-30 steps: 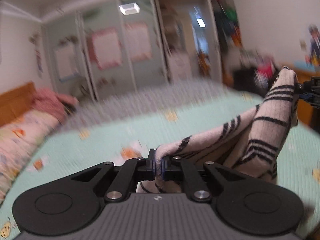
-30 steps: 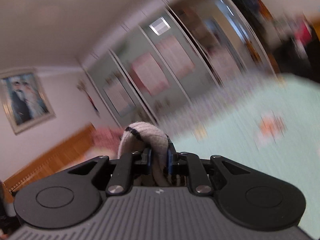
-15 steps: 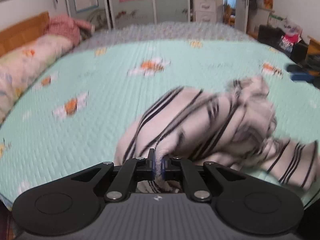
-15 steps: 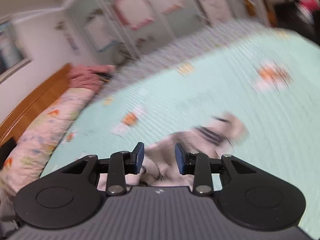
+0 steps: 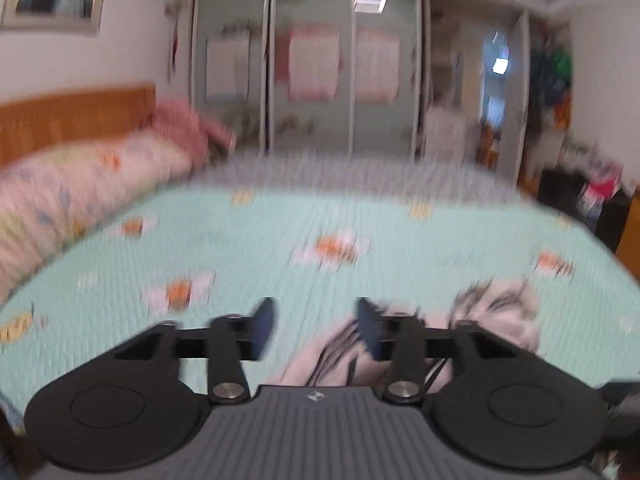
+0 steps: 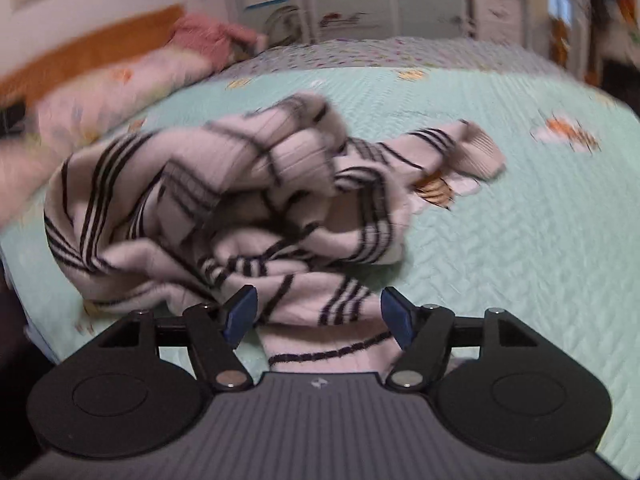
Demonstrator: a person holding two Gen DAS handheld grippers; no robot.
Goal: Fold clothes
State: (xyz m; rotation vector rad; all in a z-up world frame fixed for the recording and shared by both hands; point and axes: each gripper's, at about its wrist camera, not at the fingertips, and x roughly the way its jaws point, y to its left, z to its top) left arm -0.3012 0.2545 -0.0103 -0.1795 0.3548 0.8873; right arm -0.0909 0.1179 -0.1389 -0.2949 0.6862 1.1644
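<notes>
We can read no text, label, brand or number anywhere; the wall papers are too blurred.

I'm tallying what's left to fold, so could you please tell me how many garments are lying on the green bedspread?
1: a cream sweater with black stripes, crumpled in a heap on the green bedspread near its front edge, just ahead of the right gripper. Anything beneath the heap would be hidden.

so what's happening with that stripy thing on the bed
A person with tongs in each hand is folding clothes on the bed. The striped sweater lies in a crumpled heap on the green quilt. Both the left tongs and the right tongs have just been opening; neither grips it now, though a bit of the sweater lies between the right pair's open jaws.
</notes>
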